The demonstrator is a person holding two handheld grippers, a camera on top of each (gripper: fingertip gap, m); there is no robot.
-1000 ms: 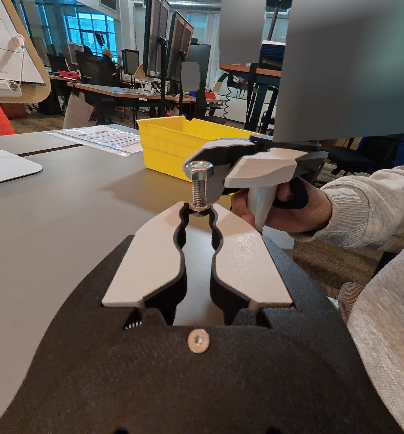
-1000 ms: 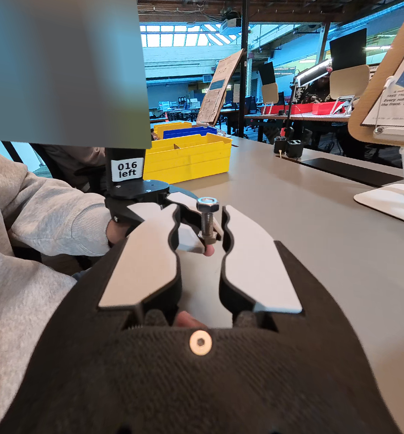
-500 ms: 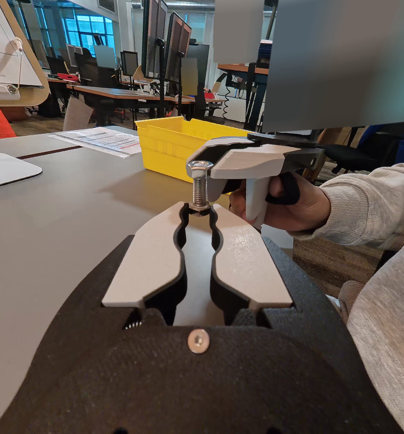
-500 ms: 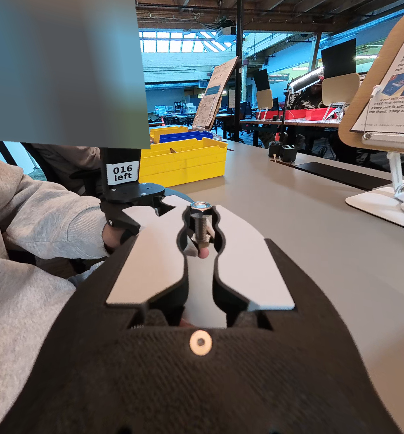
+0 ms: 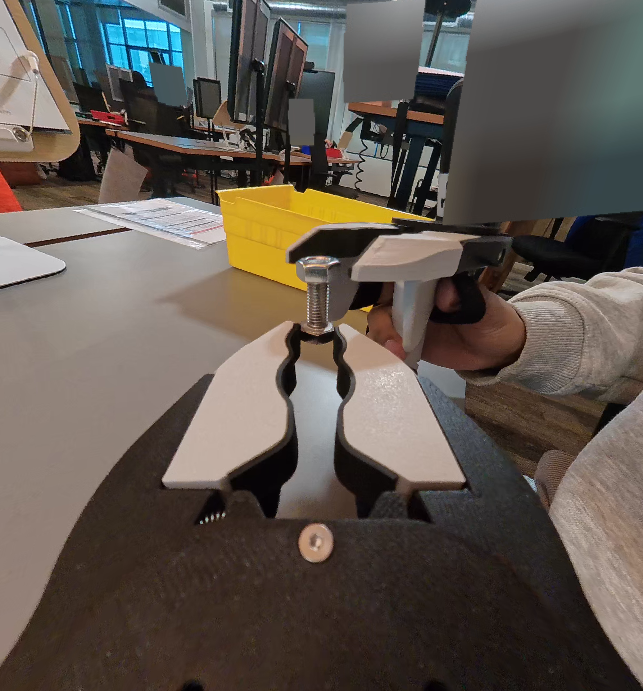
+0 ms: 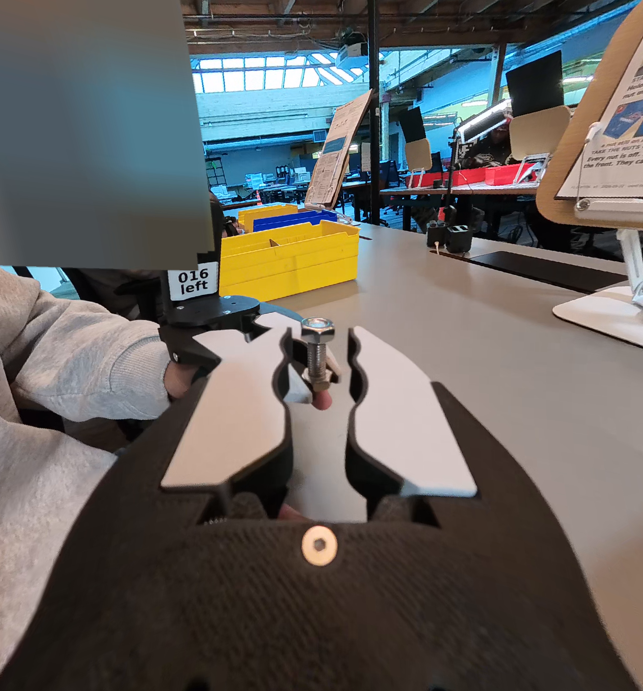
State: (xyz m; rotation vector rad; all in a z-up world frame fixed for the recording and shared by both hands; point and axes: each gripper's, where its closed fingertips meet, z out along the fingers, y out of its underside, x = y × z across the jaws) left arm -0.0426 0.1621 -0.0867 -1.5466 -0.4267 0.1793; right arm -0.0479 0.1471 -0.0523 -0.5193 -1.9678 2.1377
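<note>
Now pinching the nut (image 5: 316,328) of the upright bolt (image 5: 317,295) with the closed left gripper (image 5: 315,332) and straddling its head with the spread-open right gripper (image 6: 320,336).

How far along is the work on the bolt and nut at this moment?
Done: the bolt is up off the table, upright, head on top, and the left gripper is shut on the nut at its lower end. In hand: the right gripper stands open on either side of the bolt's head and shank, not gripping. Left: the nut is not yet off the thread.
</note>
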